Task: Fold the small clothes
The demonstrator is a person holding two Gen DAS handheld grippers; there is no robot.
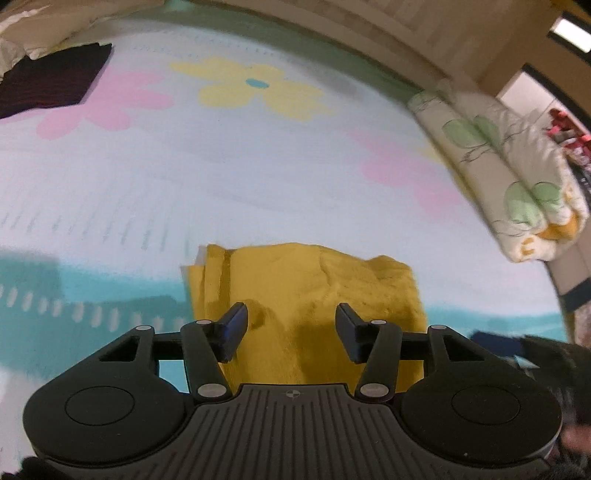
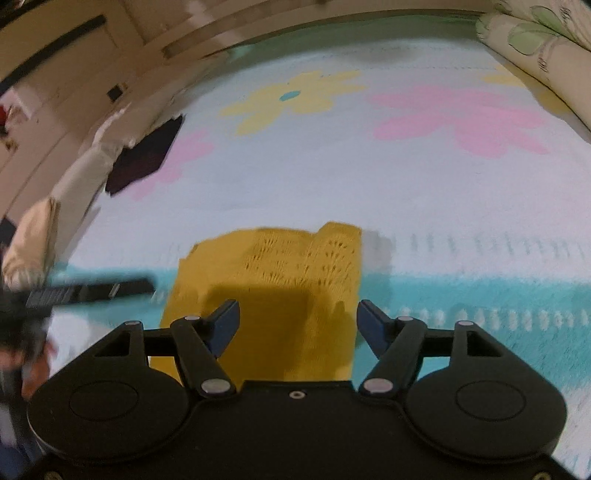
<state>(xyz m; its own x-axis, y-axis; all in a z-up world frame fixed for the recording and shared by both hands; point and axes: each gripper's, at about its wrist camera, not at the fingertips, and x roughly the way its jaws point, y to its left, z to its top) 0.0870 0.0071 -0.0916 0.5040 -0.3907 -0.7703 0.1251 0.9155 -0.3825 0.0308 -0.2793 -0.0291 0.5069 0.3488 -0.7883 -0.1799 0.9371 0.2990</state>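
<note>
A folded yellow knit garment (image 1: 306,295) lies on a flowered bedspread (image 1: 258,166). In the left wrist view my left gripper (image 1: 291,317) is open and empty, its fingers above the garment's near part. In the right wrist view the same yellow garment (image 2: 273,280) lies just ahead of my right gripper (image 2: 298,314), which is open and empty above its near edge. The left gripper (image 2: 92,291) shows blurred at the left of the right wrist view.
A dark folded garment (image 1: 51,83) lies at the far left of the bed; it also shows in the right wrist view (image 2: 147,155). A rolled floral quilt (image 1: 517,177) lies along the right side. A wooden headboard (image 1: 369,29) bounds the far edge.
</note>
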